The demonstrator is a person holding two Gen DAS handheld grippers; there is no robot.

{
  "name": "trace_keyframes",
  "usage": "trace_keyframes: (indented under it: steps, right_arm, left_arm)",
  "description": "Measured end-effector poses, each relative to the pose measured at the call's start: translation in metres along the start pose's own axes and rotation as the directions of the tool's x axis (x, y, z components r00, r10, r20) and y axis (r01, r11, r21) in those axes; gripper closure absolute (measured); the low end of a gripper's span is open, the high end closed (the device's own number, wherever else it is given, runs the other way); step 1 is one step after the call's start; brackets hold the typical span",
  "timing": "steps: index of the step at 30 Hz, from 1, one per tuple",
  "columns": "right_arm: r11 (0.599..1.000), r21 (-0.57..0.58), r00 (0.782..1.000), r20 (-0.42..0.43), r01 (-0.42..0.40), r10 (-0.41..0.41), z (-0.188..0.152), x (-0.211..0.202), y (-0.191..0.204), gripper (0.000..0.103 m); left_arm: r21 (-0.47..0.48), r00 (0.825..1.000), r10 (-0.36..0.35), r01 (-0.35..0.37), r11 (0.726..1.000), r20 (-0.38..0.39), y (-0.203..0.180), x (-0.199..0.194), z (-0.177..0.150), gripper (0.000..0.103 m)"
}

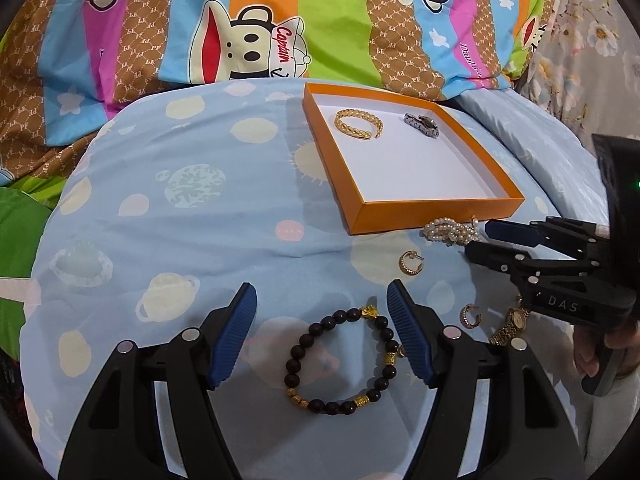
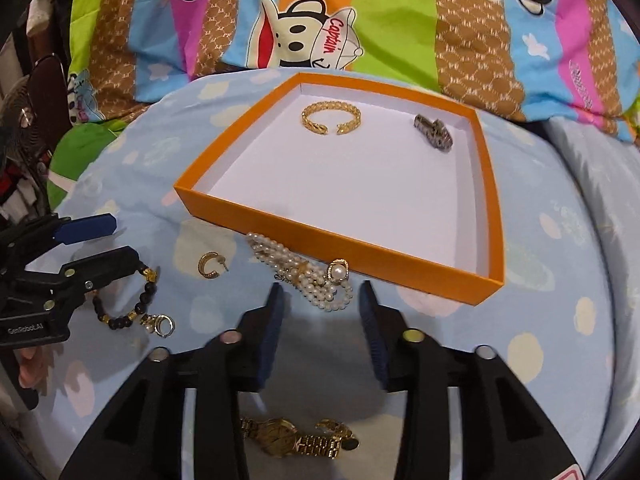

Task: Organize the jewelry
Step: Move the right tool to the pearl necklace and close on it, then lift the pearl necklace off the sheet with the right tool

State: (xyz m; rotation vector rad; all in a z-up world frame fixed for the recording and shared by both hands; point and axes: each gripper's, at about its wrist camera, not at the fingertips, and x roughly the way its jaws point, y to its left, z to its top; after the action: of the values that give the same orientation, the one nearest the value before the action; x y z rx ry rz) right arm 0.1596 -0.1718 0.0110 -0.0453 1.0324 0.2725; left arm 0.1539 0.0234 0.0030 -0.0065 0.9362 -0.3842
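An orange tray (image 1: 436, 210) (image 2: 352, 246) with a white floor lies on the blue bedcover. It holds a gold bangle (image 1: 358, 123) (image 2: 331, 118) and a silver watch (image 1: 422, 124) (image 2: 434, 132). My left gripper (image 1: 322, 300) is open around a dark bead bracelet (image 1: 340, 360) (image 2: 120, 308) lying on the cover. My right gripper (image 2: 322, 292) (image 1: 478, 236) is open, its tips just short of a pearl bracelet (image 2: 312, 276) (image 1: 450, 232) by the tray's near wall. Loose on the cover are a gold hoop earring (image 1: 409, 263) (image 2: 211, 265), a second earring (image 1: 470, 315) (image 2: 160, 325) and a gold watch (image 1: 510, 325) (image 2: 296, 438).
A striped cartoon-print quilt (image 1: 256, 40) (image 2: 320, 20) rises behind the tray. A floral fabric (image 1: 592, 40) lies at the far right. A fan and clutter (image 2: 24, 128) stand off the bed's left side. The person's hand (image 1: 600, 352) holds the right gripper's handle.
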Motion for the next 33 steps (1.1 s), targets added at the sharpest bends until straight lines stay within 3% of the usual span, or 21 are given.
trace_keyframes:
  steps: [6,9,10,12,17,20,26,31,33]
  right_arm:
    - [0.999,-0.017,0.999,0.008,-0.041,0.041,0.008,0.011,0.005,0.049]
    - [0.999,-0.031,0.999,0.0,-0.044,0.044,0.007,0.011,0.009,0.076]
    - [0.997,-0.034,0.998,-0.009,-0.065,0.064,0.005,0.008,0.013,0.079]
    - [0.995,-0.048,0.996,-0.03,-0.086,0.084,-0.001,0.003,0.021,0.079]
    - [0.995,-0.08,0.998,-0.028,-0.051,0.049,-0.012,-0.008,0.039,0.077]
    - [0.996,-0.079,1.0,-0.002,-0.03,0.03,-0.008,-0.008,0.037,0.066]
    - [0.994,-0.09,0.998,-0.02,-0.055,0.054,-0.003,0.006,0.039,0.065]
    - [0.995,-0.081,0.999,-0.003,-0.053,0.053,-0.007,0.002,0.037,0.081]
    - [0.998,-0.059,0.999,0.024,-0.037,0.038,-0.01,-0.004,0.033,0.082]
  left_arm:
    - [-0.002,1.0,-0.011,0.011,1.0,-0.012,0.0,0.004,-0.001,0.038]
    - [0.0,1.0,-0.012,0.012,1.0,-0.011,0.0,0.004,-0.001,0.038]
    - [0.0,1.0,-0.011,0.011,1.0,-0.01,0.0,0.004,-0.001,0.038]
    - [-0.002,1.0,-0.012,0.012,1.0,-0.011,0.001,0.004,-0.001,0.038]
    - [-0.006,1.0,-0.02,0.02,1.0,-0.021,0.002,0.007,-0.002,0.038]
    - [0.0,1.0,-0.021,0.021,1.0,-0.023,0.0,0.007,-0.003,0.038]
    - [0.012,0.999,-0.032,0.032,0.999,-0.026,-0.004,0.004,-0.006,0.038]
    - [0.015,0.998,-0.051,0.052,0.999,-0.041,-0.005,0.002,-0.014,0.038]
    - [0.022,0.998,-0.053,0.054,0.998,-0.043,-0.006,0.001,-0.018,0.037]
